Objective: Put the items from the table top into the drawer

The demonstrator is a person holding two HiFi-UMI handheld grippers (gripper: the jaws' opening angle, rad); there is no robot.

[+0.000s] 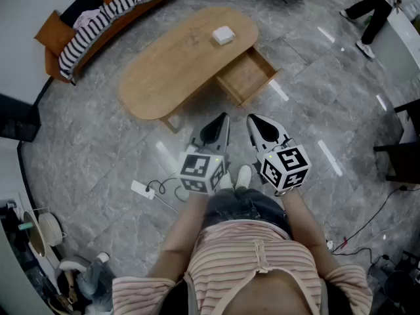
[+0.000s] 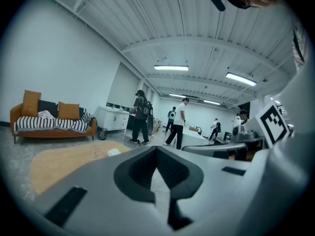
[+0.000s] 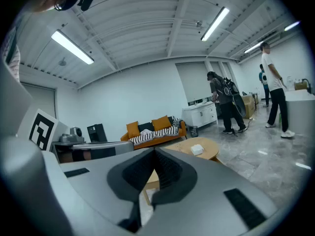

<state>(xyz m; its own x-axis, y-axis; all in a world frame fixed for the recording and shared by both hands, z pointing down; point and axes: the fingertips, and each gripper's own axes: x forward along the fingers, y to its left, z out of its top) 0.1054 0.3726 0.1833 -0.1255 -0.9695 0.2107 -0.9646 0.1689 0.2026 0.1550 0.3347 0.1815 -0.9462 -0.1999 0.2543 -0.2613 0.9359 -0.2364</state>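
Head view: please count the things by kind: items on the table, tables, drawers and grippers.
White item: 1
Table: 1
Open drawer: 1
Grippers: 2, left gripper and right gripper
Total: 5

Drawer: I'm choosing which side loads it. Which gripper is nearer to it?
Right. The right gripper hangs just short of the open drawer; the left gripper is beside it, further left in the head view, facing the table edge.

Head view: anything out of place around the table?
Nothing on the oval wooden table: the small white box sits flat, the wooden drawer stands open. Only a white power strip lies loose on the grey floor.
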